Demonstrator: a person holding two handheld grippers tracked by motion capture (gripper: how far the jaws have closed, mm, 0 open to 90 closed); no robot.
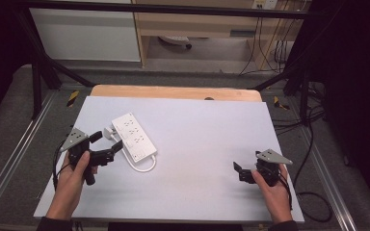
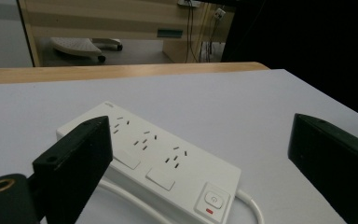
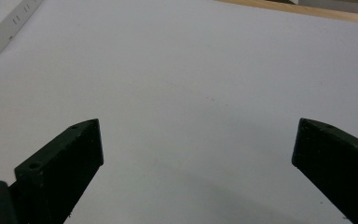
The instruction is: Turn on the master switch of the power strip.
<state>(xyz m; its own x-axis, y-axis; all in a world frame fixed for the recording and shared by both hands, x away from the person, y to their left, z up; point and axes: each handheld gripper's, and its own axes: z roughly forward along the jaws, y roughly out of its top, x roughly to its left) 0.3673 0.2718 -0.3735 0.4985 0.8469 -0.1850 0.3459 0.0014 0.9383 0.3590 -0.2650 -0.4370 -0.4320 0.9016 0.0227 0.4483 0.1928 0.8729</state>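
- On the left part of the tabletop (image 1: 197, 144) lies a white power strip (image 1: 134, 136), flat, with its sockets facing up.
- The power strip sits at a slant — one short end points to the far left, the other to the near right.
- Its white cord (image 1: 143, 167) comes out at the near end and makes a small loop on the tabletop, just beside the strip.
- In the left gripper view, the power strip (image 2: 163, 163) shows three rows of little holes and a square button (image 2: 213, 199) with a small red mark under it.
- The left tool (image 1: 107, 145) is held in the person's left hand (image 1: 74, 173), just beside the left side of the power strip.
- The left tool has its two black jaws wide apart. Nothing is pinched between them — the power strip lies past them and partly behind the left jaw.
- The right tool (image 1: 237, 172) is held in the right hand (image 1: 274, 185), near the right edge of the tabletop, well apart from the power strip.
- The right tool has its jaws wide apart too, with bare tabletop between them.
- In the right gripper view, a corner of the power strip (image 3: 4, 21) peeks in at the top left.
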